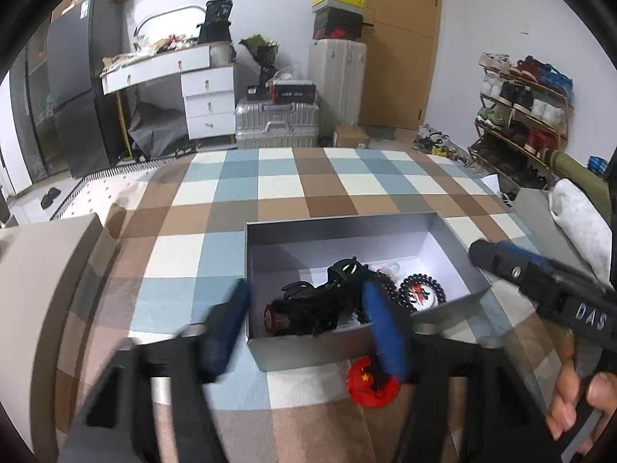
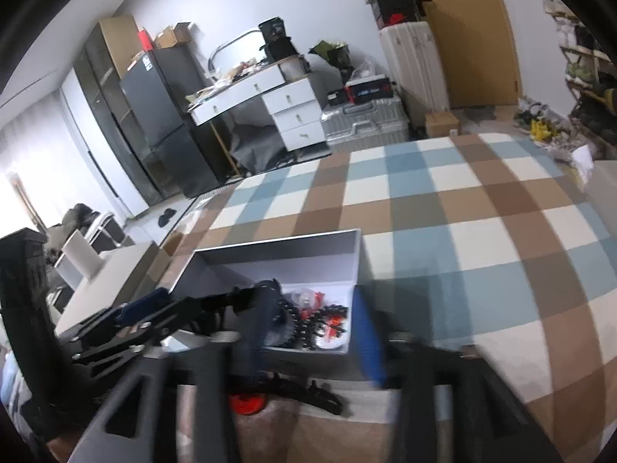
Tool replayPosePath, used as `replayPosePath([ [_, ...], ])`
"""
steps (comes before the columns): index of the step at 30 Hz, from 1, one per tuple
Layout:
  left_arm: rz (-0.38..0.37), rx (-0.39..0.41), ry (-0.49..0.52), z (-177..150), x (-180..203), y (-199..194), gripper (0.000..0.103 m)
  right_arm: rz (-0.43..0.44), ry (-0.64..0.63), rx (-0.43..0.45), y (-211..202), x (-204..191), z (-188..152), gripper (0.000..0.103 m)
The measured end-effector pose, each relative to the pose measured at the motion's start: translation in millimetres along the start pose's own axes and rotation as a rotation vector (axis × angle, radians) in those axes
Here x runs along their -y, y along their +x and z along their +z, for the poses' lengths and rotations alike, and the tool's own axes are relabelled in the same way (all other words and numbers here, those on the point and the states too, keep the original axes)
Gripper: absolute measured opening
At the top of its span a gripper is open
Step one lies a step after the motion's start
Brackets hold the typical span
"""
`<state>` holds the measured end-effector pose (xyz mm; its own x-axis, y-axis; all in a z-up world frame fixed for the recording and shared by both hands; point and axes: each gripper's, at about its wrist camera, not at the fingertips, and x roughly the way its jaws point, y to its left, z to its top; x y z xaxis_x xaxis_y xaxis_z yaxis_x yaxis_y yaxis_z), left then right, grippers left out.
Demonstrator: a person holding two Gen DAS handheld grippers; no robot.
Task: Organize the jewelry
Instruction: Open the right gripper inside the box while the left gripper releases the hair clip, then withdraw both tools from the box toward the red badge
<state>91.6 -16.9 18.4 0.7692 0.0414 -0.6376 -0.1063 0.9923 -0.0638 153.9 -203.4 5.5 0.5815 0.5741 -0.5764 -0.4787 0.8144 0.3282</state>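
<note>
An open grey box (image 1: 339,220) sits on the checked cloth. It holds black claw clips (image 1: 316,305), black spiral hair ties (image 1: 422,289) and a small red piece. My left gripper (image 1: 306,332) is open, its blue fingers (image 1: 383,332) straddling the box's near left corner with nothing pressed between them. A red disc with a yellow star (image 1: 366,386) lies on the cloth just in front of the box. My right gripper (image 2: 312,337) is open at the box's (image 2: 277,254) near right corner. Below it a black clip (image 2: 320,395) and a red piece (image 2: 246,403) lie on the cloth.
The checked cloth (image 1: 270,189) stretches far beyond the box. A beige block (image 1: 46,270) stands at the left edge. A person's hand (image 1: 578,405) holds the right tool's black body (image 1: 559,293). Suitcases (image 1: 277,123), a white desk and a shoe rack (image 1: 520,115) line the room behind.
</note>
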Motion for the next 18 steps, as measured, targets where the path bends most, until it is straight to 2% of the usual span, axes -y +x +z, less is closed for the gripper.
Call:
replayPosePath([
  [3, -0.002, 0.005, 0.006, -1.7, -0.9, -6.9, 0.082, -0.003, 0.006, 0.048, -13.7, 7.3, -1.2, 0.070],
  [4, -0.002, -0.003, 0.005, -2.3, -0.9, -7.1, 0.083, 0.004, 0.018, 0.047, -16.9, 10.7, -1.6, 0.074],
  [5, -0.002, -0.010, 0.001, -3.1, -1.4, -7.0, 0.086, 0.016, 0.030, 0.044, -19.2, 13.9, -2.2, 0.082],
  [6, -0.003, -0.015, -0.005, -4.3, -1.9, -7.1, 0.092, 0.028, 0.040, 0.039, -20.4, 16.6, -2.7, 0.088],
  [9, -0.030, -0.013, -0.019, -9.8, -3.6, -9.0, 0.102, 0.049, 0.049, -0.011, -19.2, 22.3, -5.8, 0.095],
  [12, -0.038, -0.023, -0.012, -15.5, -2.8, -9.6, 0.102, 0.023, 0.004, -0.100, -11.0, 22.1, -11.4, 0.096],
  [18, -0.019, -0.046, -0.011, -31.6, -10.0, -16.5, 0.102, 0.010, -0.050, -0.165, -10.7, 20.1, -23.3, 0.096],
])
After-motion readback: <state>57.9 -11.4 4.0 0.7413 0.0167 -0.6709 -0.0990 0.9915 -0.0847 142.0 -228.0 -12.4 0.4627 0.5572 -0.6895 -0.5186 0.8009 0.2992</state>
